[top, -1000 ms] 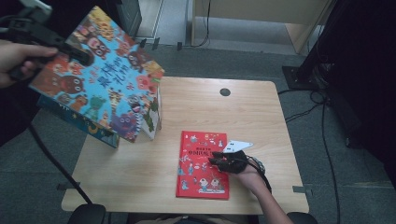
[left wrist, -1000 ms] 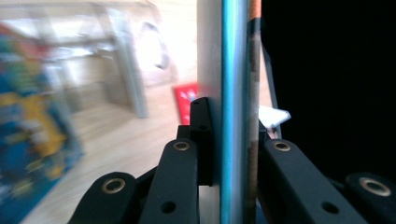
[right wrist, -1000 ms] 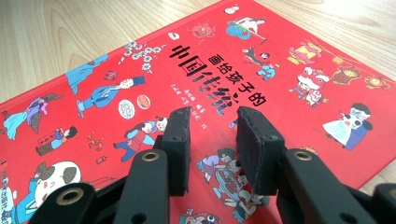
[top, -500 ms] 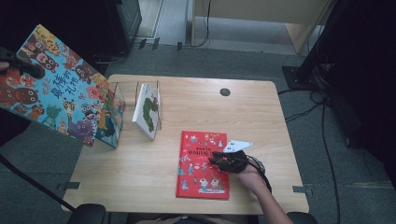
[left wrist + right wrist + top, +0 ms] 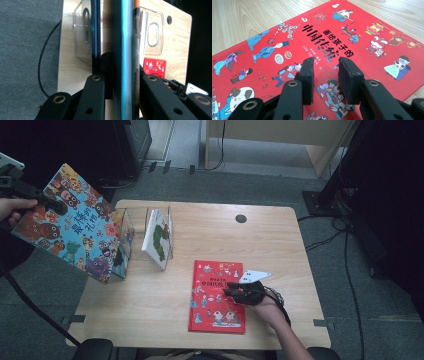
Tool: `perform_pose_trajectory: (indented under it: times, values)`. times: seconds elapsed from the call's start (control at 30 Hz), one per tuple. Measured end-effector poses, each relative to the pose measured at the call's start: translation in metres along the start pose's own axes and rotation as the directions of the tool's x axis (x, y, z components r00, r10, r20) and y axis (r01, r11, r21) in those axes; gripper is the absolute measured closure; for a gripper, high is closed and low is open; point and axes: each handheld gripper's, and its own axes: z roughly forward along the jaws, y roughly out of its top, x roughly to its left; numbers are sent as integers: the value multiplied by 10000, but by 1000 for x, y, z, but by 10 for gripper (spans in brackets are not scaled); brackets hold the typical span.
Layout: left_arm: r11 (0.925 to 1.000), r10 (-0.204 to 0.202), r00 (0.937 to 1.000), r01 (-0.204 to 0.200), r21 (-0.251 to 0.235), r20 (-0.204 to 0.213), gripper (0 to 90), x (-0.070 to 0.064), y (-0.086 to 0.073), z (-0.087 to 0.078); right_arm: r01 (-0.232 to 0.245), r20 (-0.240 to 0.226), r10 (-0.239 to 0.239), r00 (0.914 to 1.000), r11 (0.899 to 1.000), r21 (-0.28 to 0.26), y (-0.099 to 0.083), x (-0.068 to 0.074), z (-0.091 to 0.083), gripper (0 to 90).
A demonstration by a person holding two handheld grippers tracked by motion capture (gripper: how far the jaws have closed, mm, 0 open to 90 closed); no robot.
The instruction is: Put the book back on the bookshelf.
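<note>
A large picture book with a blue, monster-covered cover hangs tilted over the table's left edge, my left gripper shut on its upper corner. In the left gripper view its teal edge runs straight up between the jaws of that gripper. A red picture book lies flat near the front of the table. My right gripper rests on its right half. Seen from the right gripper view, the gripper stands open, tips down on the red cover with nothing between them.
A clear plastic book rack stands at the table's left, holding a white book with a green figure and a thin dark blue one. The wooden table has a round cable hole at the back.
The left gripper swung the blue book out to the left, away from the rack, then brought it back right so its lower corner now overlaps the rack's left end. The right gripper stayed still.
</note>
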Motion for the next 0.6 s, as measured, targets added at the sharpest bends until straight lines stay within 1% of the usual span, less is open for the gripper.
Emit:
perform_pose_trajectory:
  times: [0.1,0.23,0.4,0.47,0.53,0.6]
  values:
    - [10000,0,9999,0,41,-124,798,-1,0,0,3,-13,-3,10000,10000,5,0,0,0,658]
    - [9998,116,9992,-111,137,-394,799,-4,1,1,4,4,-4,10000,10000,15,0,0,0,658]
    - [9999,99,9991,-93,133,-417,798,-6,2,1,-8,-7,8,10000,10000,28,0,0,0,659]
    - [9999,43,9994,-39,120,-358,796,-8,2,1,-8,-8,8,10000,10000,23,0,0,0,658]
    - [9999,11,9994,-7,116,-346,795,-12,3,0,-3,-10,3,10000,10000,9,0,0,0,658]
    - [9998,155,9992,-151,115,-381,796,-18,4,-1,3,-8,-3,10000,10000,3,0,0,0,661]
